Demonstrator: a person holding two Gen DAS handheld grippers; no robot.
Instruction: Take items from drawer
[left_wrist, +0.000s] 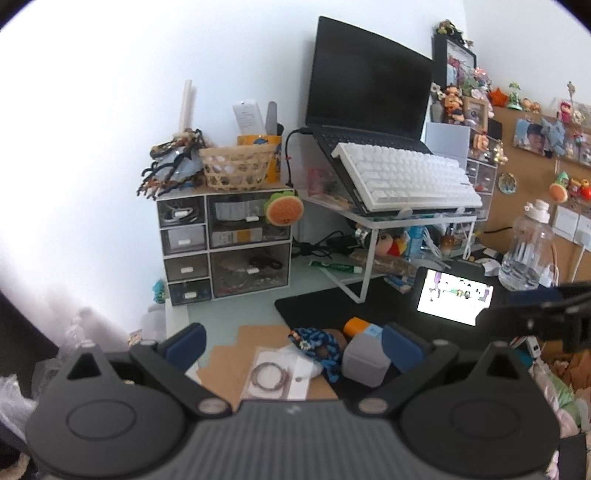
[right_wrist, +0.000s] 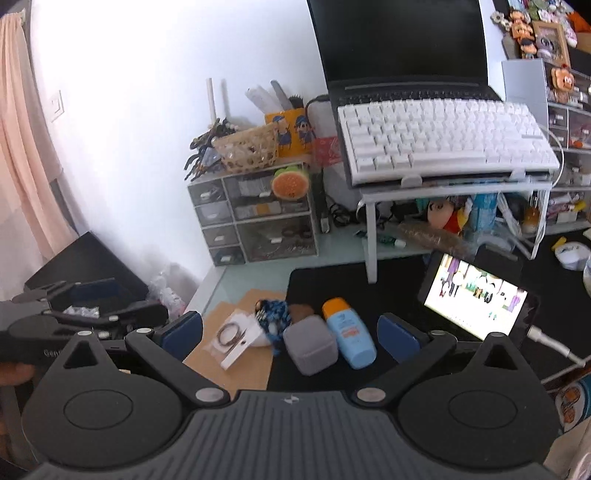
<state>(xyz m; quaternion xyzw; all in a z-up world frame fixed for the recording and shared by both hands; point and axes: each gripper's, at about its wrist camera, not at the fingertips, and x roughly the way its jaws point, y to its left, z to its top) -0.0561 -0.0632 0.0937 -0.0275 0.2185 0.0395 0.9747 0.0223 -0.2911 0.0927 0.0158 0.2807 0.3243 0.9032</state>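
A clear multi-drawer organiser stands at the back left of the desk, all drawers shut. On the desk front lie a bagged bracelet, a blue crocheted piece, a grey box and a blue sunscreen bottle with orange cap. My left gripper is open and empty above these items. My right gripper is open and empty over them too. The left gripper also shows at the left edge of the right wrist view.
A laptop and a white keyboard sit on a white riser. A lit phone leans at right. A water bottle, a wicker basket, a cork board and cardboard are around.
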